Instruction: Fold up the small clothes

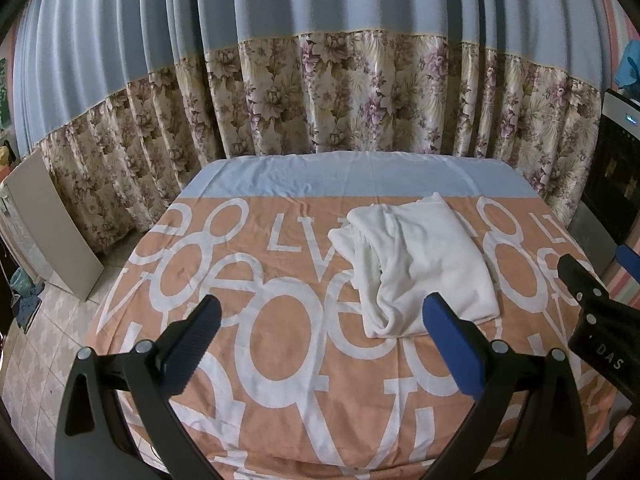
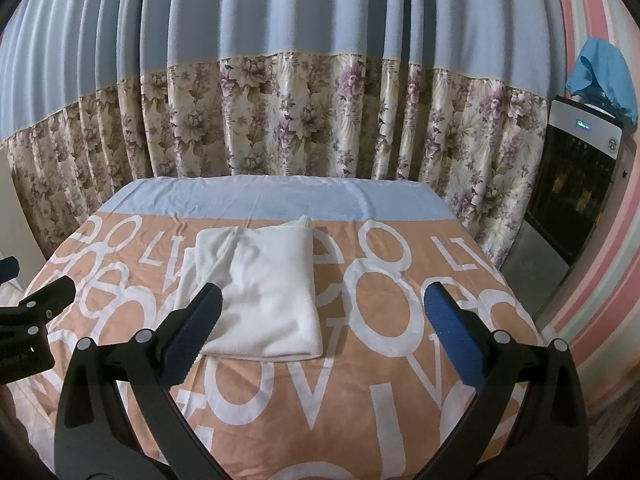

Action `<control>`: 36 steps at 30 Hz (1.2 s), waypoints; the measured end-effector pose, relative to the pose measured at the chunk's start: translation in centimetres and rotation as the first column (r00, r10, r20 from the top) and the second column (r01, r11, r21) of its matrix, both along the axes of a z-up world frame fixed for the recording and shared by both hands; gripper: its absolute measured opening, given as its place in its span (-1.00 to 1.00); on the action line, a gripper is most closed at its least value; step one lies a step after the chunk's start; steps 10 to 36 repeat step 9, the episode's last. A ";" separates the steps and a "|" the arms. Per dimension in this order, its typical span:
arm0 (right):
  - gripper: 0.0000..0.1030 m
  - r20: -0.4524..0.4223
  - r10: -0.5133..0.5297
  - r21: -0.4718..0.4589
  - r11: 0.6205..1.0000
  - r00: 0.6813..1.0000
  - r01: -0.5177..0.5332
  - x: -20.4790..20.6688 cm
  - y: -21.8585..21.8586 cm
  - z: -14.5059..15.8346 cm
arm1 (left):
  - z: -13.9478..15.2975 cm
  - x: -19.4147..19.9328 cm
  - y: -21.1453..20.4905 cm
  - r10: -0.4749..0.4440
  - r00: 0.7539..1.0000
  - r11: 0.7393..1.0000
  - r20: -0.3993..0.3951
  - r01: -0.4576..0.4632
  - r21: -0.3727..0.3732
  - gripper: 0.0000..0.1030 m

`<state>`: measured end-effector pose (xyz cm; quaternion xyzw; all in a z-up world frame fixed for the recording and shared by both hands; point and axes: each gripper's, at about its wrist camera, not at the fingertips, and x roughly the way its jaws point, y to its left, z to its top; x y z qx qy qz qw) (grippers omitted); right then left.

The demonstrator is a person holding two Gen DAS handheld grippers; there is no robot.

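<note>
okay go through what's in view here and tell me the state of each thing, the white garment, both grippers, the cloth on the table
white garment: folded into a compact rectangle, loose bunched folds along its left edge, lying flat, not held.
left gripper: open, empty, above the table.
right gripper: open, empty.
orange lettered cloth: spread flat over the table.
curtain: drawn closed.
</note>
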<state>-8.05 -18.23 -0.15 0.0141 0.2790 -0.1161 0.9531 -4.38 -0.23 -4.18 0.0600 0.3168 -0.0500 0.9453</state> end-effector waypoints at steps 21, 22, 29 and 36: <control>0.94 -0.010 0.004 0.012 1.000 1.000 -0.004 0.1 0.0 -0.6 | -0.3 0.1 0.0 -0.016 1.000 1.000 -0.012 0.016 -0.003 0.96; 0.94 -0.010 0.004 0.012 1.000 1.000 -0.004 0.1 0.0 -0.6 | -0.3 0.1 0.0 -0.016 1.000 1.000 -0.012 0.016 -0.003 0.96; 0.94 -0.010 0.004 0.012 1.000 1.000 -0.004 0.1 0.0 -0.6 | -0.3 0.1 0.0 -0.016 1.000 1.000 -0.012 0.016 -0.003 0.96; 0.94 -0.010 0.004 0.012 1.000 1.000 -0.004 0.1 0.0 -0.6 | -0.3 0.1 0.0 -0.016 1.000 1.000 -0.012 0.016 -0.003 0.96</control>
